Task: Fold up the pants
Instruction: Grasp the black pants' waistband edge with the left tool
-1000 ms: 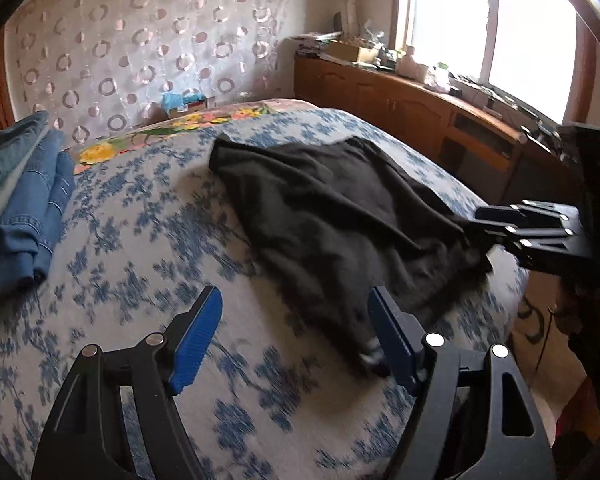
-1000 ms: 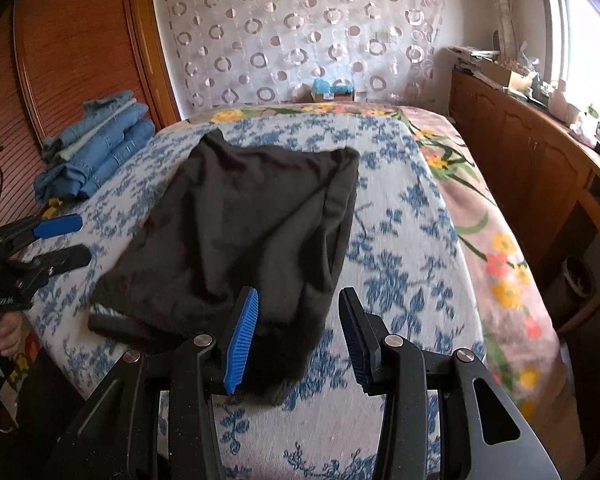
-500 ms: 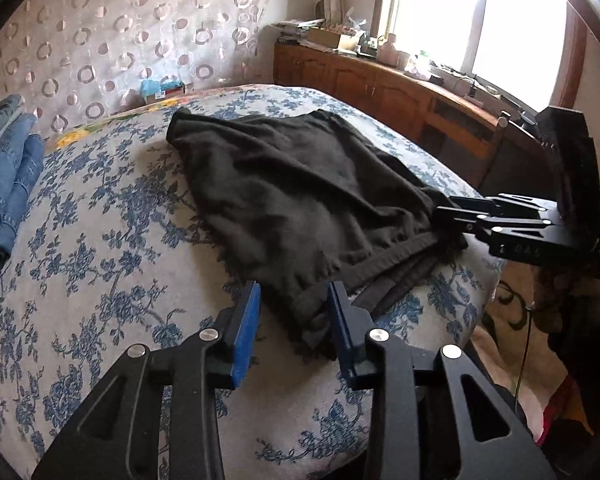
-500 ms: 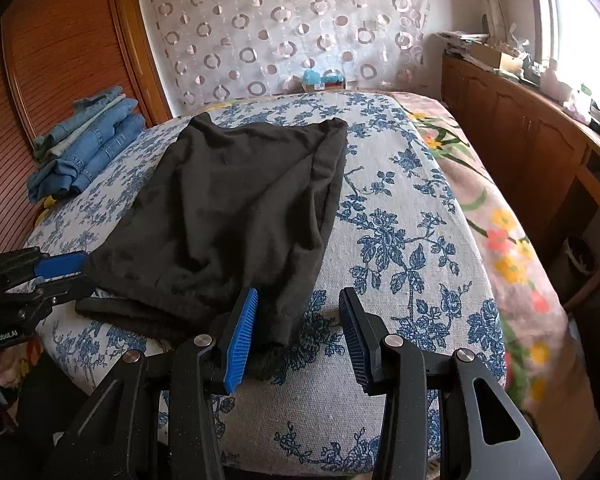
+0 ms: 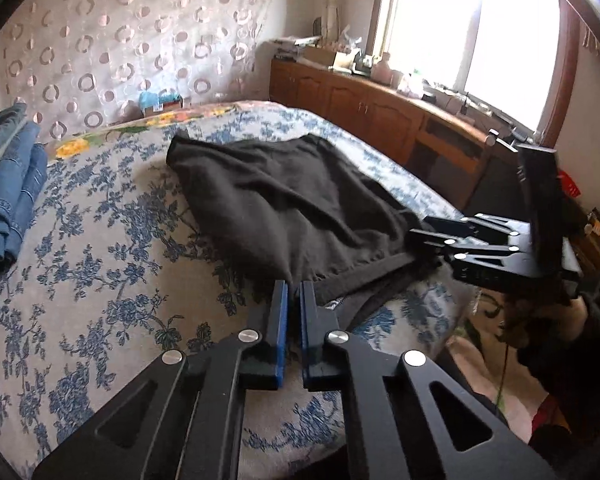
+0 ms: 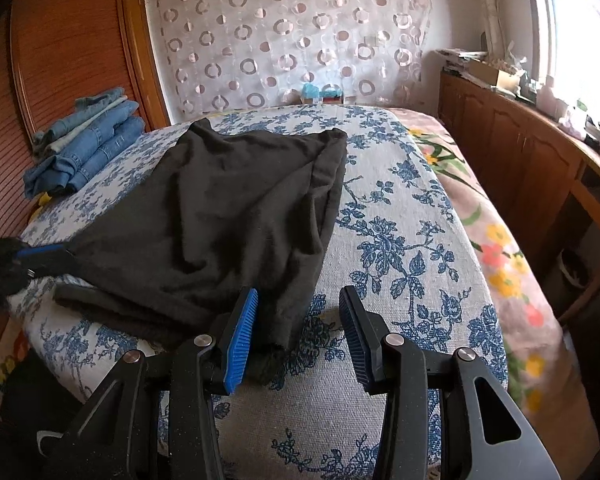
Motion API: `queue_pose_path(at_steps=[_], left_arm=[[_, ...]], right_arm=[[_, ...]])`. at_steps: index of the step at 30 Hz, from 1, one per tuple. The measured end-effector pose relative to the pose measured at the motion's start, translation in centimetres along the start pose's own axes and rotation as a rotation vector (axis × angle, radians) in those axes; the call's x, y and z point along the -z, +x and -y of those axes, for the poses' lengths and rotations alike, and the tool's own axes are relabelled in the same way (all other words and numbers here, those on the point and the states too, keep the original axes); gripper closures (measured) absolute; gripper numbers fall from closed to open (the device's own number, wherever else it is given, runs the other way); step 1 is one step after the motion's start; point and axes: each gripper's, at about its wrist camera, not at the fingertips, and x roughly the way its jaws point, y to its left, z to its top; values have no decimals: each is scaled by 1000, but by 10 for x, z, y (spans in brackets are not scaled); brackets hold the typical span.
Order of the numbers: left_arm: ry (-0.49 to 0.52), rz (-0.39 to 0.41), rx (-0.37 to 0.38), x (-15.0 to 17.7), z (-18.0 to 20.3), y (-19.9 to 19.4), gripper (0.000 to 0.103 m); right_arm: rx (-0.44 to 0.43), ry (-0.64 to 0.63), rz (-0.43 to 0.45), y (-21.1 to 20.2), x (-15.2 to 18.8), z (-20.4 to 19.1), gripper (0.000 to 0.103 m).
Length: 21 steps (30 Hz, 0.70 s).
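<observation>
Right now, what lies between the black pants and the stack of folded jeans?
Only bare flowered bedspread lies between the black pants and the folded jeans; both wrist views show it.

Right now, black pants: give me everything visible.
The black pants look like soft, matte knit, lying flat but wrinkled on the floral bedspread, folded lengthwise with a lower layer showing at the near end. The left gripper is shut on the near left corner. The right gripper is open around the near right corner, pads not pressing. The far end points toward the curtain.
</observation>
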Motion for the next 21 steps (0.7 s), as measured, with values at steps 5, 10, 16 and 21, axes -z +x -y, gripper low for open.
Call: queue_pose_path(at_steps=[5,10,16,21], left_arm=[[-1,-10,-2,6,1,-2,97],[-21,-49,-16,15,-6,9,97],[-29,-74,-31,20,-8,19,97],[-38,-75,-25,22,-9,21,97]], right_arm=[[-22,32,-12,0,-4,6,59],[-34,62,-12,-7,-7,9,59],[-48,43,-10,-17,-6,1,72],[-60,12,-17,-17,-5,-4,95]])
